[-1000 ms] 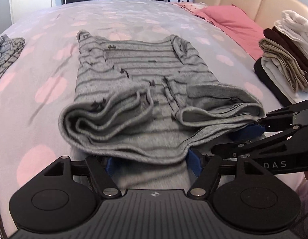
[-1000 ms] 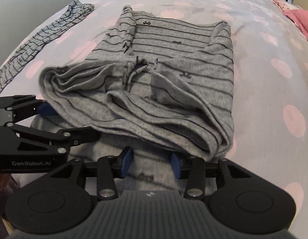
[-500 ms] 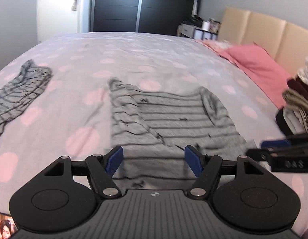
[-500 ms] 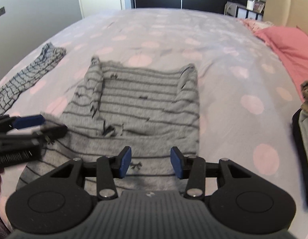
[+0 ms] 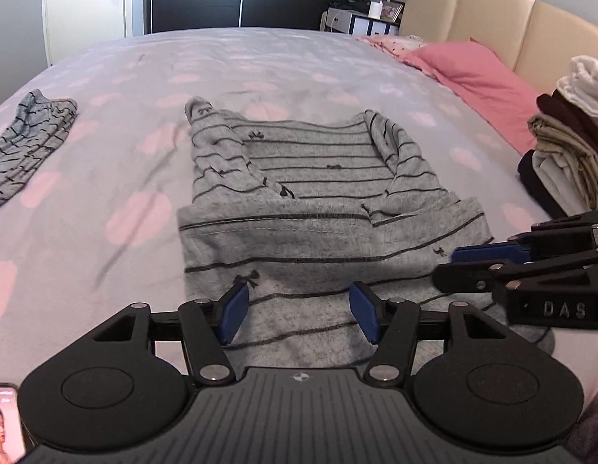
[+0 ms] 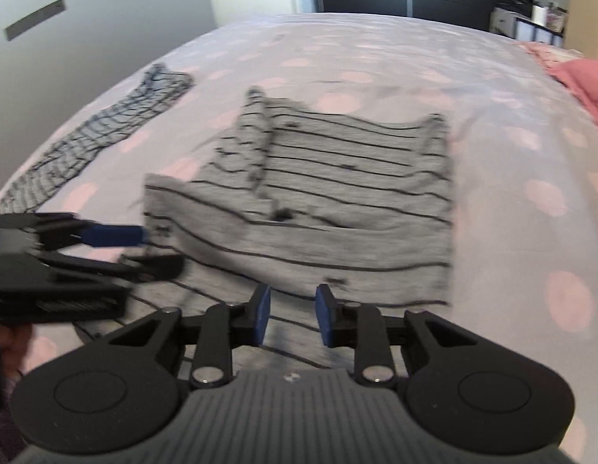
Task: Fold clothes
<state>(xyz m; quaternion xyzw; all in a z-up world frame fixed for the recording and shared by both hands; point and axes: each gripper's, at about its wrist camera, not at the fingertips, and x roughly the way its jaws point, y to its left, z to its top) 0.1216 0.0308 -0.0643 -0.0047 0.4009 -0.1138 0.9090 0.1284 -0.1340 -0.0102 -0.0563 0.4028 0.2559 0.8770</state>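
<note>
A grey striped top (image 5: 322,201) lies flat on the bed, sleeves folded inward and its near hem folded up over the body. It also shows, blurred, in the right wrist view (image 6: 337,208). My left gripper (image 5: 299,311) is open and empty just above the near edge of the top. My right gripper (image 6: 291,315) is open and empty over the same near edge, to the right of the left one. Each gripper shows from the side in the other's view: the right one (image 5: 488,257), the left one (image 6: 117,237).
The bed (image 5: 260,62) has a lilac cover with pink spots. A second striped garment (image 5: 24,147) lies at the left. A stack of folded clothes (image 5: 565,143) stands at the right, by a pink pillow (image 5: 480,73) and the headboard. A phone (image 5: 5,425) is at the lower left.
Both grippers let go of the bunched hem, which now lies flat folded over the top. Both grippers have pulled back and up, open and empty.
</note>
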